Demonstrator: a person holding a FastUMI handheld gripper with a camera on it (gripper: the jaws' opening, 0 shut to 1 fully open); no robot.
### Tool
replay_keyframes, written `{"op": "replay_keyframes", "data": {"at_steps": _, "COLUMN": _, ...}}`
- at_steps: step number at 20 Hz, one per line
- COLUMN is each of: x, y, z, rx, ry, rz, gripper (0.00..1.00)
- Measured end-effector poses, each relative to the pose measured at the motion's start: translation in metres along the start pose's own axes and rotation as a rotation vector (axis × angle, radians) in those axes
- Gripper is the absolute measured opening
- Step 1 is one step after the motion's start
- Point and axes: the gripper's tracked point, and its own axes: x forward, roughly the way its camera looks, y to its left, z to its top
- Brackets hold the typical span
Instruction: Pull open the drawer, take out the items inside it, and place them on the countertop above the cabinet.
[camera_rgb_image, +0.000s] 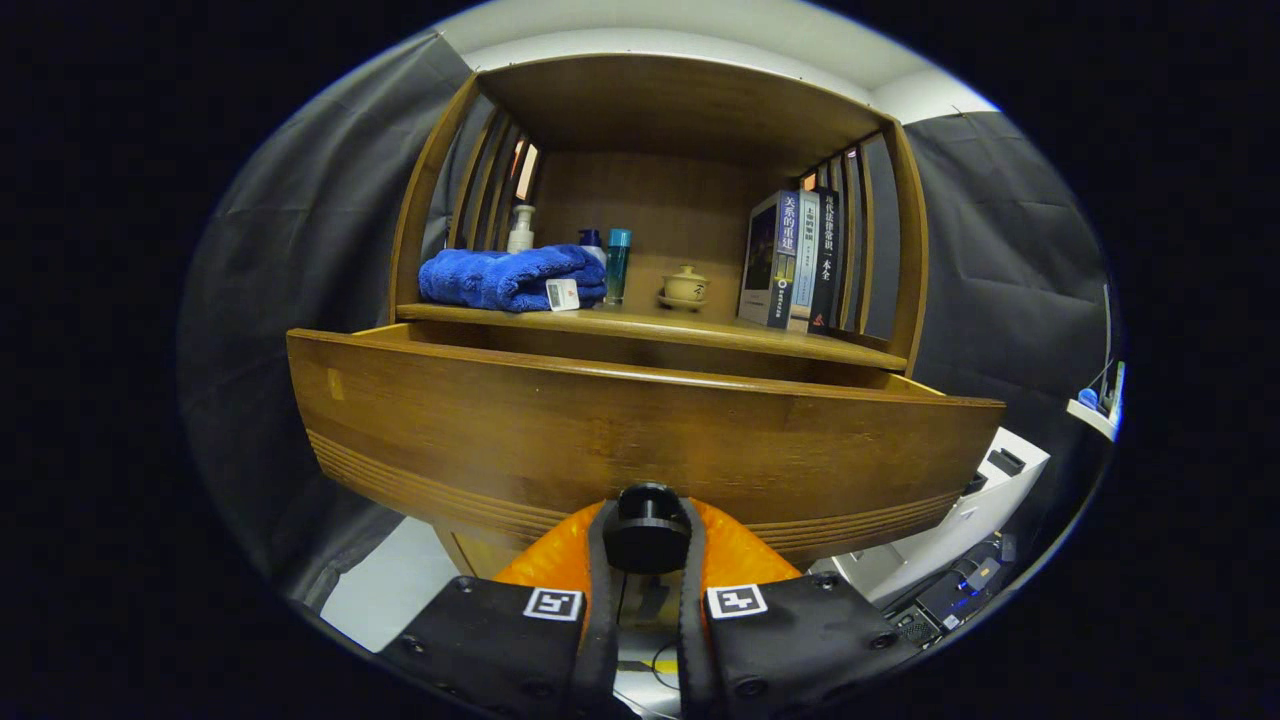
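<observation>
Drawer (640, 440) pulled out toward the camera, front panel standing proud of the cabinet (660, 170), top edge running from about 9 o'clock to 3 o'clock across the view. Black round knob (647, 528) at 6 o'clock on the drawer front, sitting between the two fingers. Gripper (647, 560) closed narrowly around the knob, fingers pressing on either side of it, so counted as holding the knob.

Progress, judged: opening step done or nearly done; a gap shows between the drawer front and the cabinet body behind it. Cannot tell how far the drawer can travel. Drawer interior hidden behind the front panel from this low angle, so contents not seen and not counted. Removal of items not yet started, since the fingers are occupied by the knob. Remaining: release the knob, lift up and over the front edge, grasp each item, set it on the tabletop (650, 325) above the drawer.

Tabletop already partly occupied: folded blue towel (505, 277) at 10 o'clock from the knob, white pump bottle (520, 228) behind it, teal bottle (617, 265) just beside the towel's right end, small lidded cup (685, 286) near 12 o'clock, row of upright books (795, 260) at 1 o'clock. Free strip of wood along the front edge, between cup and towel and ahead of the books; likely room for placing.

Beyond, at 4 o'clock, white box-like equipment (985, 500) low beside the cabinet.
</observation>
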Motion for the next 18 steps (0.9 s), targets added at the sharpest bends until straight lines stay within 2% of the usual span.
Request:
{"op": "replay_keyframes", "data": {"at_steps": 9, "x": -0.036, "y": 0.002, "z": -0.011, "rx": -0.018, "ry": 0.044, "rz": 0.01, "gripper": 0.32}}
{"op": "replay_keyframes", "data": {"at_steps": 18, "x": -0.042, "y": 0.002, "z": -0.02, "rx": -0.025, "ry": 0.052, "rz": 0.002, "gripper": 0.32}}
